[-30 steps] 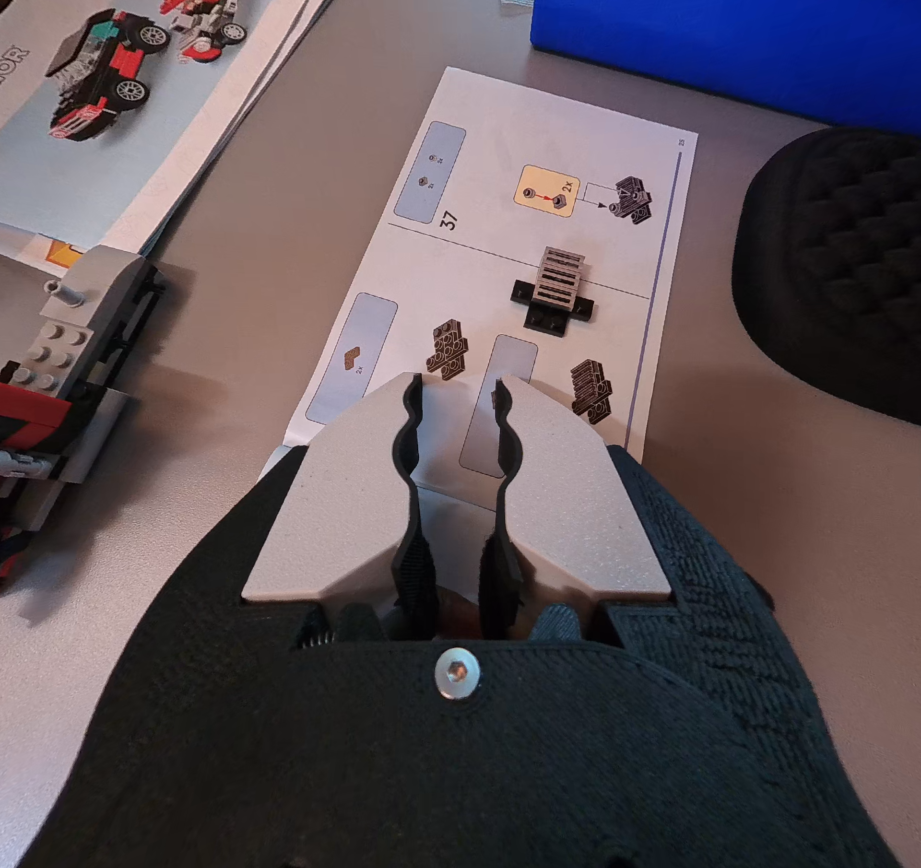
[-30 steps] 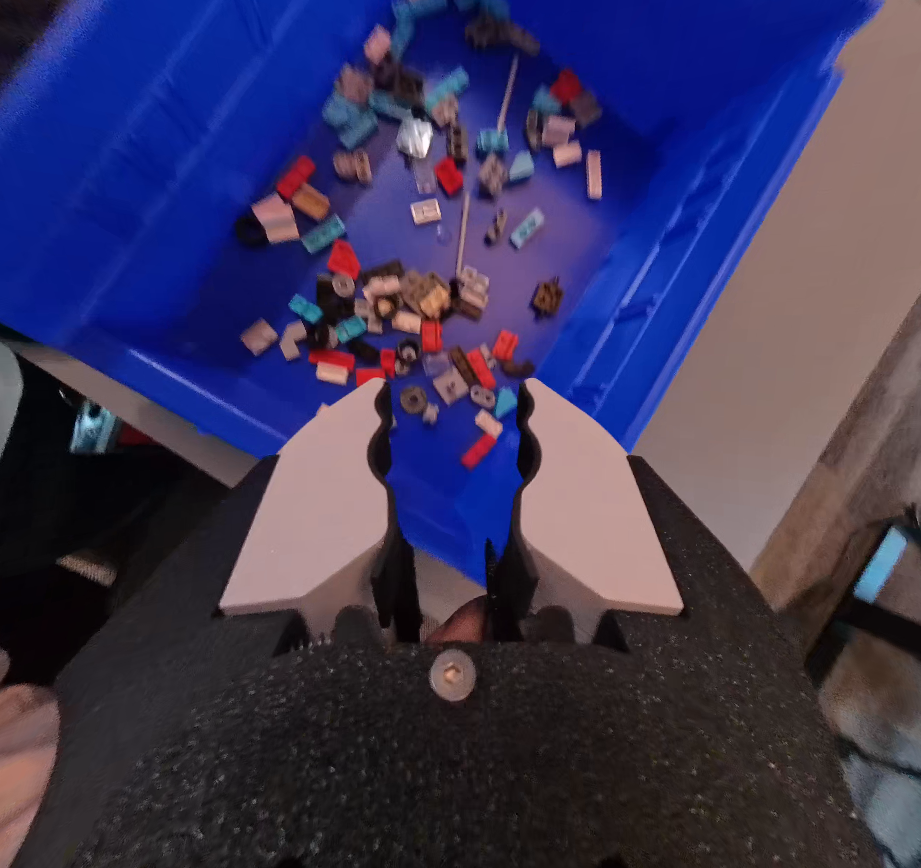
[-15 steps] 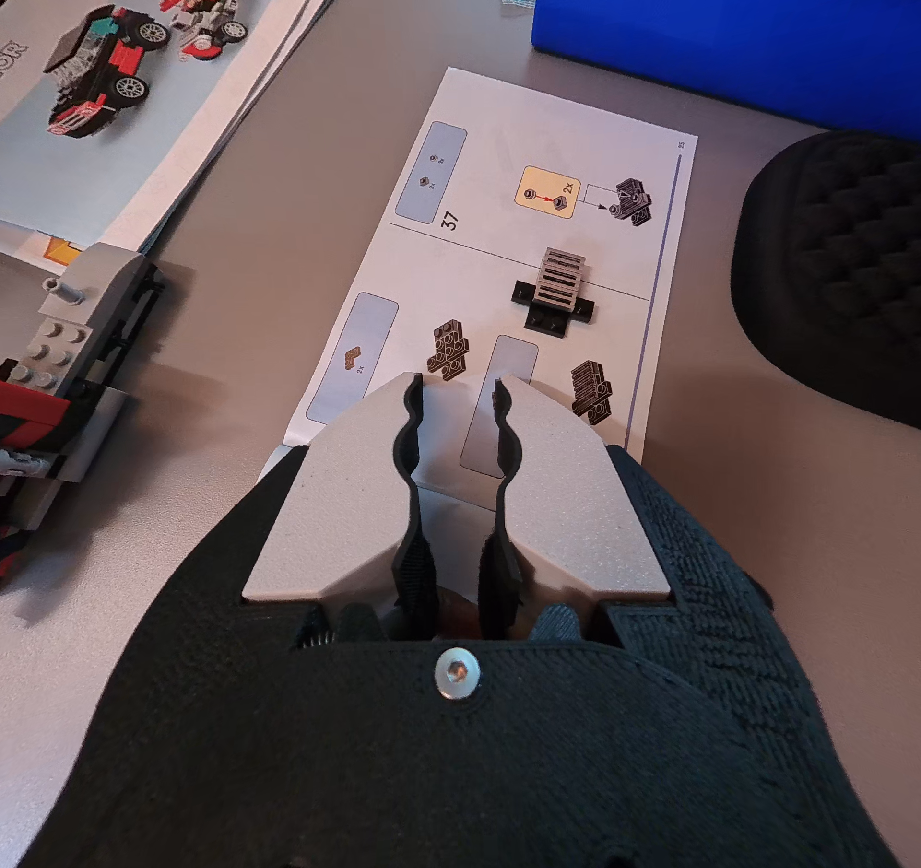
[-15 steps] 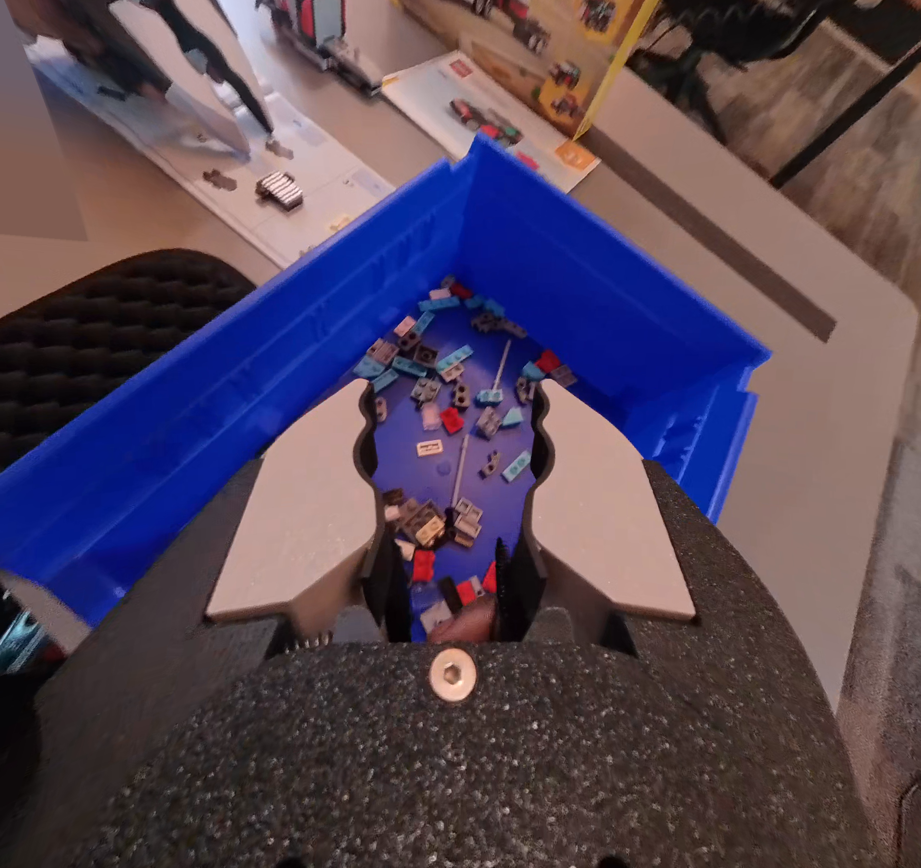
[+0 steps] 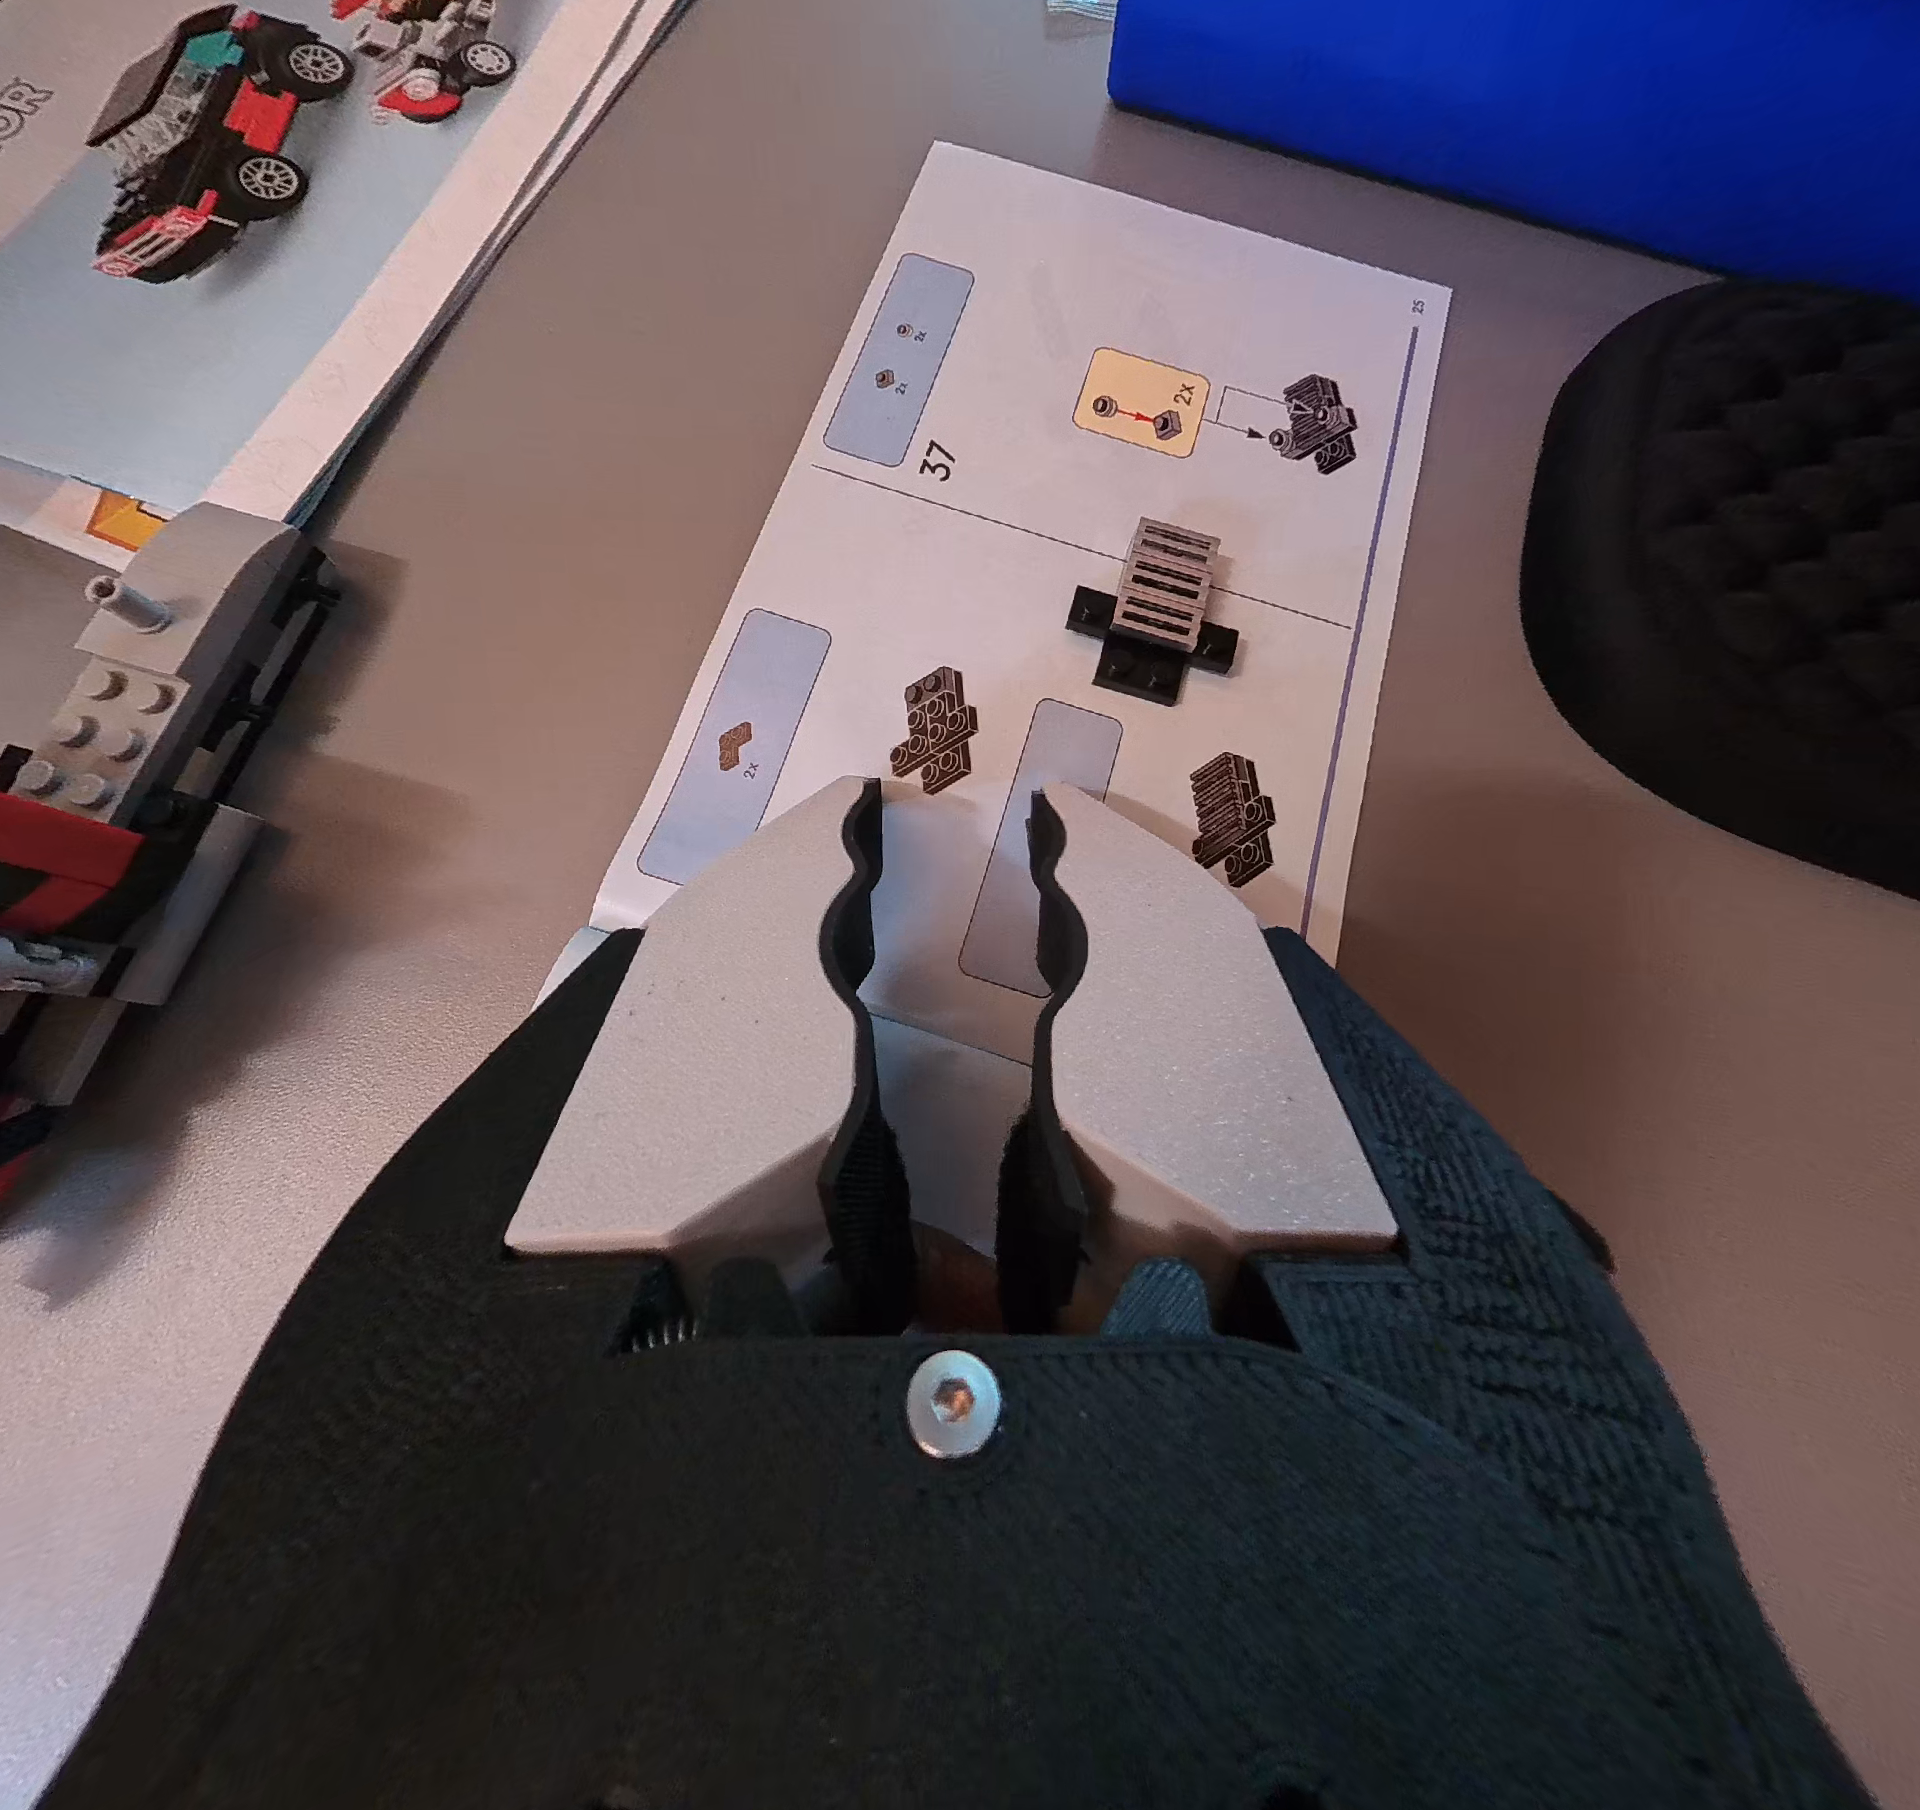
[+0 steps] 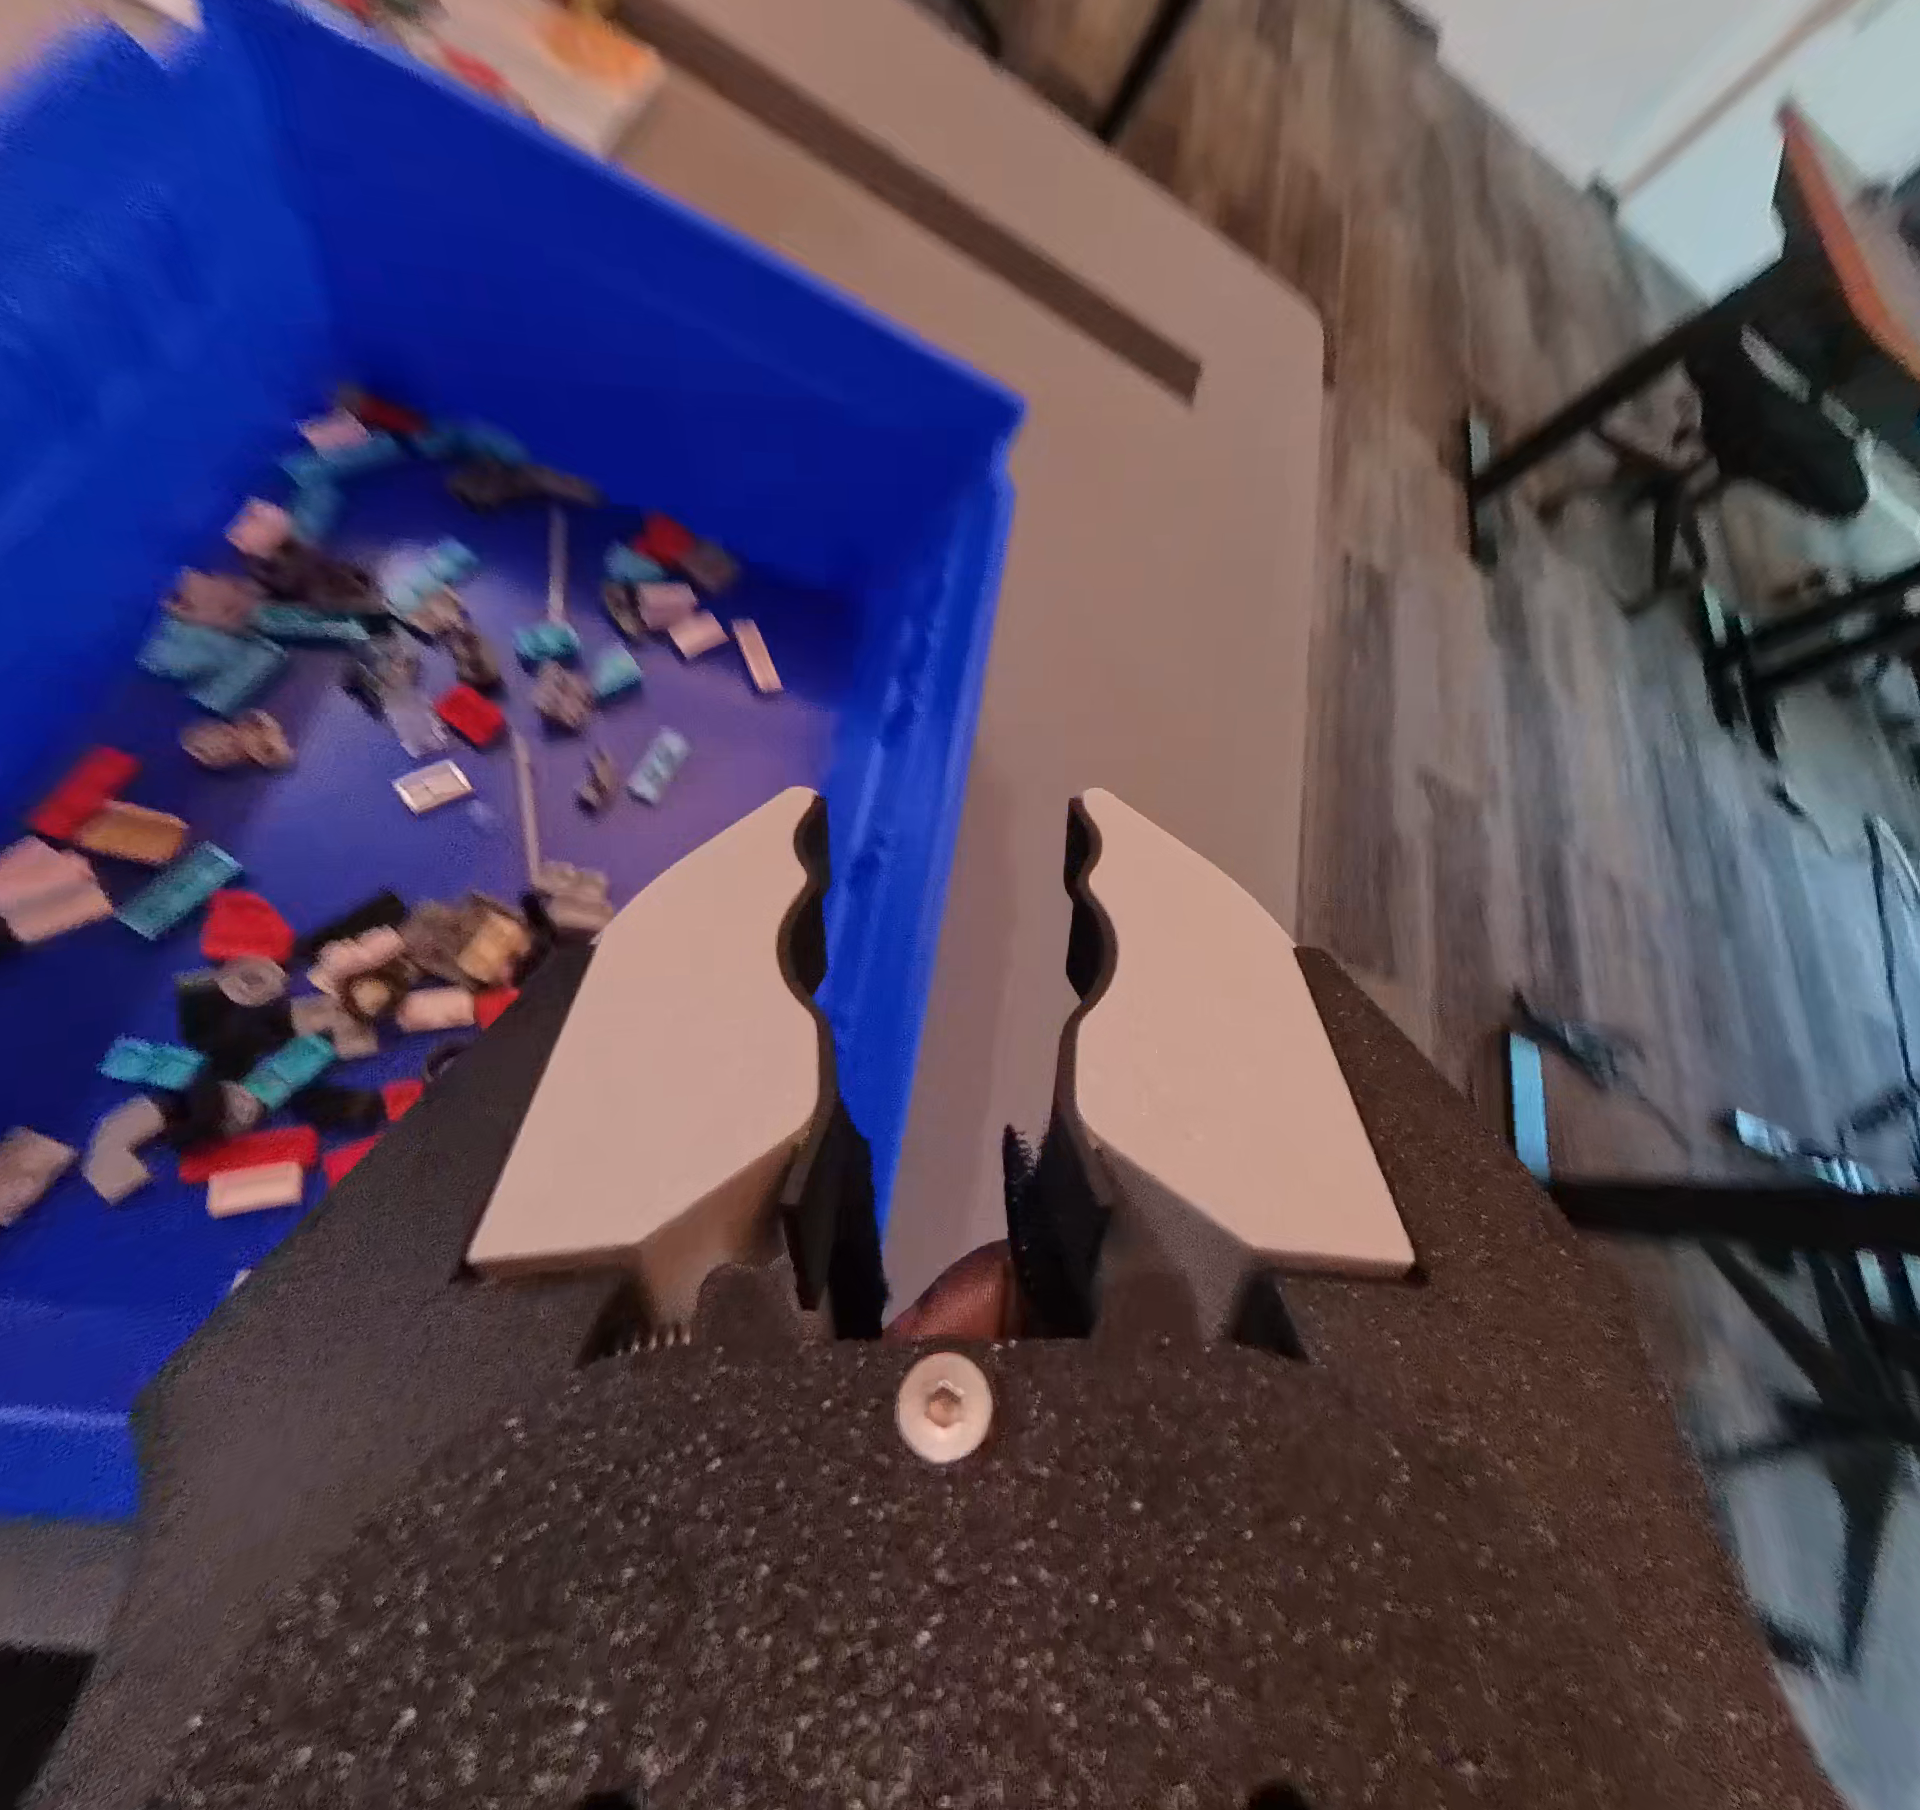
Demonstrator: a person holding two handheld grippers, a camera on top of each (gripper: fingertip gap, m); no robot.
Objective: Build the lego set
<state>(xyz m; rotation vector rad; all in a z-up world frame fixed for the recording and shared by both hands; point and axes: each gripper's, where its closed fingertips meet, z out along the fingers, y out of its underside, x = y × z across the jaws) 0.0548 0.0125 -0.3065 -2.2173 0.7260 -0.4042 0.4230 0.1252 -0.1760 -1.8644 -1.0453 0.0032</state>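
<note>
**A:** Grey fingers first, lower centre of the left wrist view: the left gripper [image 5: 954,796] hangs with a moderate gap and nothing between the jaws, unmoved over the last second, above the instruction sheet [image 5: 1049,326].

**B:** And just beyond the tips?

**A:** The small grey-and-black sub-assembly [image 5: 1155,605] lies on the sheet, mid-frame. The partly built truck [image 5: 125,721] sits at the left edge, booklets [image 5: 312,233] at upper left.

**B:** The right side?

**A:** The right gripper [image 6: 945,810] is spread wider, empty. Half a second ago it pointed into the blue bin [image 6: 582,306]; now it has swung so the bin's wall lies between the fingers and the loose pieces [image 6: 416,721] fall to the left. The frame is blurred.

**B:** Meaning?

**A:** Probably no piece picked yet; the search continues.
</note>
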